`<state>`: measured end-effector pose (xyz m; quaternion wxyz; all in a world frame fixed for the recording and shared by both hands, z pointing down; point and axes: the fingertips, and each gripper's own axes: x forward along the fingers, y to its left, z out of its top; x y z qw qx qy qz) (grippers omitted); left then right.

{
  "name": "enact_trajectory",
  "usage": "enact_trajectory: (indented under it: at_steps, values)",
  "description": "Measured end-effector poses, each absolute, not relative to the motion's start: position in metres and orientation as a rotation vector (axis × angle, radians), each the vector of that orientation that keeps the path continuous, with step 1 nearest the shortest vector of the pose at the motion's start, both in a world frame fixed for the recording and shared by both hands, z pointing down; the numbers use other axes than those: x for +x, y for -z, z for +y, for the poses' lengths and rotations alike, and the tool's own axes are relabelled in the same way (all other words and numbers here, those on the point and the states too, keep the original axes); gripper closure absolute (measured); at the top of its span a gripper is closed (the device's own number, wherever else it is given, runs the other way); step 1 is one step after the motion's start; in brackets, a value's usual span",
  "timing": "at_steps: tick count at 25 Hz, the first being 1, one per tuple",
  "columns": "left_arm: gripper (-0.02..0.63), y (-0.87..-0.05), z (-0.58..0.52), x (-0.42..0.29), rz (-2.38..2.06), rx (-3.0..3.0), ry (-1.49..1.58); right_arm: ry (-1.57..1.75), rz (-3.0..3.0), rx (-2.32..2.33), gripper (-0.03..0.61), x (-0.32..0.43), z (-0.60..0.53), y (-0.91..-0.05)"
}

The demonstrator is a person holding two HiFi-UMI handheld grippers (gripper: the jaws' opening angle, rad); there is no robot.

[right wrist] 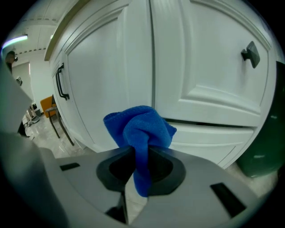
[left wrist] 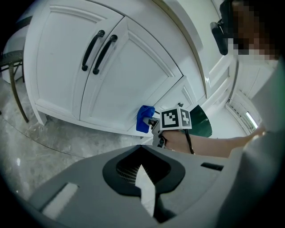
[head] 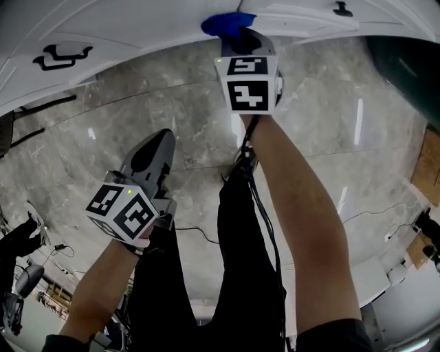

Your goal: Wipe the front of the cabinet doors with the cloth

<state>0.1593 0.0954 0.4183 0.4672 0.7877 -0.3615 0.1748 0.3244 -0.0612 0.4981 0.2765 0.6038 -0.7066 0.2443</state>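
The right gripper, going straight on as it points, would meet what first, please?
Probably the white cabinet door, low down; the blue cloth clamped in the right gripper would touch it first, though depth is unclear.

In the head view the marker cube [head: 247, 84] covers most of the right gripper [head: 240, 41], so its jaws do not show there; only a corner of the blue cloth [head: 227, 25] peeks out above it, and whether it touches the cabinet doors [head: 137, 31] cannot be told; the top edge cuts off those doors and a black handle [head: 342, 8]; a dark green thing [head: 409, 69] runs off the right edge, its kind unclear; the dark clutter [head: 17, 275] at lower left is too small to name.
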Motion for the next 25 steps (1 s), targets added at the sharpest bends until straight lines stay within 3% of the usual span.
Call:
enact_trajectory:
  at_steps: [6, 17, 20, 25]
  values:
    - [0.615, -0.418, 0.090, 0.127, -0.905, 1.930, -0.420, -0.629, -1.953, 1.546, 0.518, 0.267, -0.055, -0.503]
    - [0.615, -0.418, 0.059, 0.023, -0.999, 1.915, -0.405, -0.705, -2.139, 1.276, 0.518, 0.059, -0.075, -0.533]
    - [0.615, -0.430, 0.058, -0.003, -1.033, 1.896, -0.424, -0.854, -2.140, 1.326, 0.518, 0.049, -0.093, -0.542]
    - [0.615, -0.447, 0.064, -0.018, -1.090, 1.833, -0.426, -1.000, -2.038, 1.445, 0.518, 0.104, -0.107, -0.561]
